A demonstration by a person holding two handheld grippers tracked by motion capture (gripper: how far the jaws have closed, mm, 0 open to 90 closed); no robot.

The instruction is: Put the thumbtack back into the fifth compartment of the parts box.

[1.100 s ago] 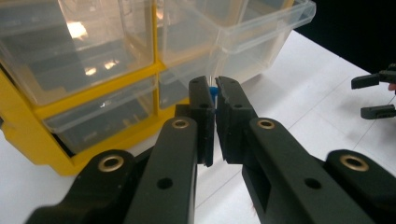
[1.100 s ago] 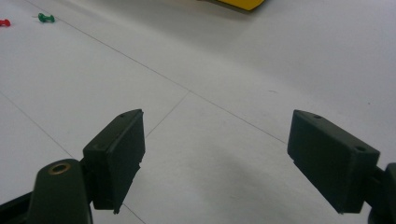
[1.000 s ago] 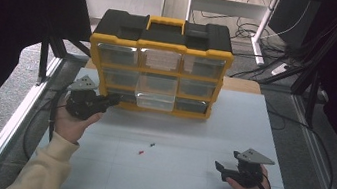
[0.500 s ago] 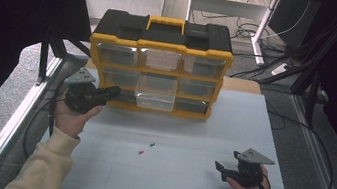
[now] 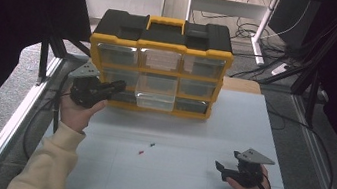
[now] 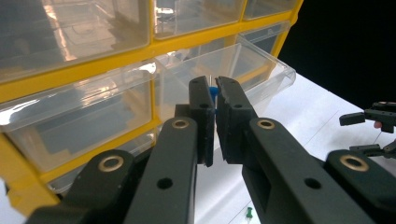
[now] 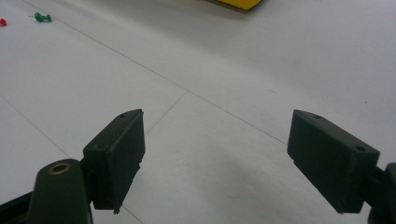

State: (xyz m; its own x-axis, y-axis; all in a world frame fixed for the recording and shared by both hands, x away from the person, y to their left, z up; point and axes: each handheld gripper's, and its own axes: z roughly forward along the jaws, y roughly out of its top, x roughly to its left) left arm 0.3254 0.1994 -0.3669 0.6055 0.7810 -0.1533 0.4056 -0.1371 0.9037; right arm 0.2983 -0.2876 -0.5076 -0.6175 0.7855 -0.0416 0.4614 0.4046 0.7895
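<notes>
One blue pushpin (image 6: 213,92) sits pinched between the clenched jaws of the left gripper (image 6: 213,100), raised just before the pulled-out clear drawer (image 5: 156,93) of the yellow organizer (image 5: 162,48); from the high view the pin is too small to make out. The right gripper (image 5: 224,169) rests released on the white table (image 5: 232,129), jaws wide apart. Green pin (image 5: 152,144) and red pin (image 5: 140,152) lie between the hands.

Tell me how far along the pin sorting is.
Done: the clear drawer of the yellow organizer is already pulled out. In hand: the left tool is shut on a blue pushpin, close to that drawer. Left: a green pushpin and a red pushpin lie on the table; the right tool is open, idle.
</notes>
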